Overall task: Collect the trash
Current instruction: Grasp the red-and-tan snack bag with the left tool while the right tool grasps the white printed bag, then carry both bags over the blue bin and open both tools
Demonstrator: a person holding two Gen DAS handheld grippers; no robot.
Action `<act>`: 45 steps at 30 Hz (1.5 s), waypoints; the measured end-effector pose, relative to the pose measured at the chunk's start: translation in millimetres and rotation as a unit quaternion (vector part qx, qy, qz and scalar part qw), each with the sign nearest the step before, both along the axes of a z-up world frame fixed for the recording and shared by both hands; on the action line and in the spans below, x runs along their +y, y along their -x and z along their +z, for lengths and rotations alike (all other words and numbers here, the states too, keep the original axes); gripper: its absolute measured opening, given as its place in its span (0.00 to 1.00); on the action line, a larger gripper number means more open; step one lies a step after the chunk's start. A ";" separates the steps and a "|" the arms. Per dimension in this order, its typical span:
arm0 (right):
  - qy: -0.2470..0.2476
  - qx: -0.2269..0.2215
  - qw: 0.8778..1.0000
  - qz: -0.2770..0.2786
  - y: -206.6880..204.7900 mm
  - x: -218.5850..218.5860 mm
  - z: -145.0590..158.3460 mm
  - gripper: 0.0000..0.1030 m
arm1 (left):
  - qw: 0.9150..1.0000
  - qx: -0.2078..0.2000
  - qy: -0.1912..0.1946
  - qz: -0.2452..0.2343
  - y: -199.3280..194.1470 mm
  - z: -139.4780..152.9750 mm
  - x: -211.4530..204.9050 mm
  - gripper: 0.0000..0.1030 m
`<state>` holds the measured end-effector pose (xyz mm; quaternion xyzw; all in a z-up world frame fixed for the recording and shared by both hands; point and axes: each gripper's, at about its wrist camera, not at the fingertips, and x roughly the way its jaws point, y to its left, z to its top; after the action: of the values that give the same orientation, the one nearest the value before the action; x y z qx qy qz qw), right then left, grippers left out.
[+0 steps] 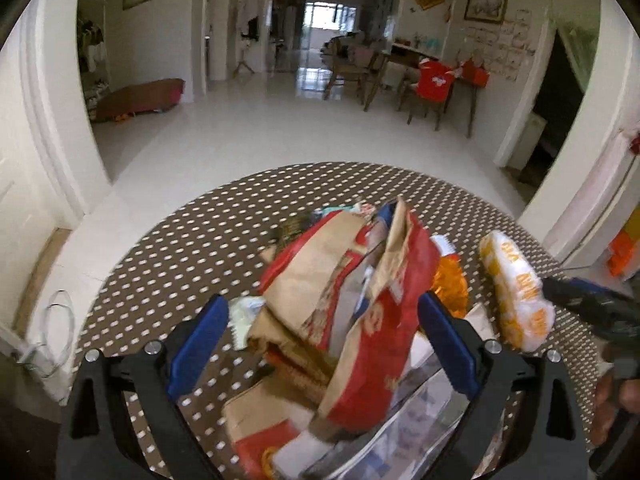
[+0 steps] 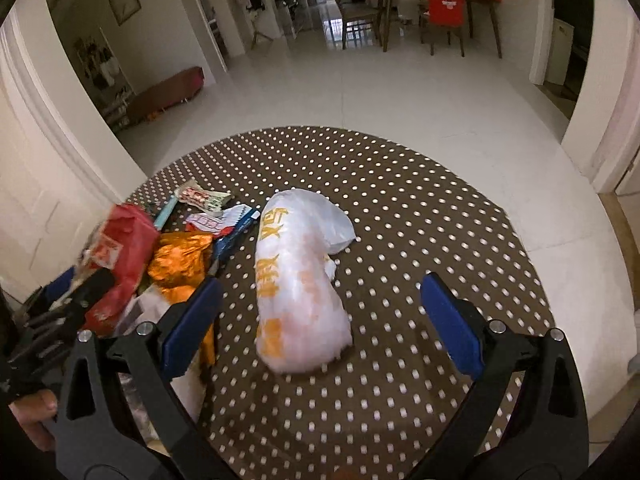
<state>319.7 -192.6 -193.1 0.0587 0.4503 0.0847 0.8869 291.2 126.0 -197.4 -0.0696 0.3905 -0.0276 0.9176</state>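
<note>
Right gripper (image 2: 320,316) nearer white plastic bag (image 2: 298,288); bag lies on dotted table (image 2: 420,208) directly between its jaws, long axis running away from camera, roughly parallel to fingers. Jaws wide, pads clear of bag both sides, nothing held.

Left gripper (image 1: 322,334) over wrapper pile; red-and-brown paper bag (image 1: 360,312) sits between jaws. Jaws partly open; right pad close to bag, contact not certain.

Orange foil wrapper (image 2: 180,256) just left of right gripper's left finger.
</note>
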 end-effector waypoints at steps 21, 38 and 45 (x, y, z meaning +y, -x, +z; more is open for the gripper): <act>-0.052 -0.071 0.996 -0.020 60.7 -77.6 46.2 0.37 | 0.995 -0.089 -0.011 -0.039 61.4 64.4 -79.5 0.54; -0.068 -0.118 0.979 -0.150 126.6 -258.2 78.9 0.37 | 0.981 -0.084 0.018 -0.175 66.7 62.8 -274.3 0.54; -0.076 -0.098 0.970 -0.210 137.4 -330.5 55.7 0.37 | 0.973 -0.049 0.019 -0.226 58.6 36.1 -352.0 0.54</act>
<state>182.3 -523.1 -137.4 0.2105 0.3308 -0.0643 0.9177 232.5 -226.0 -161.3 0.0046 0.3498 -0.2449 0.9042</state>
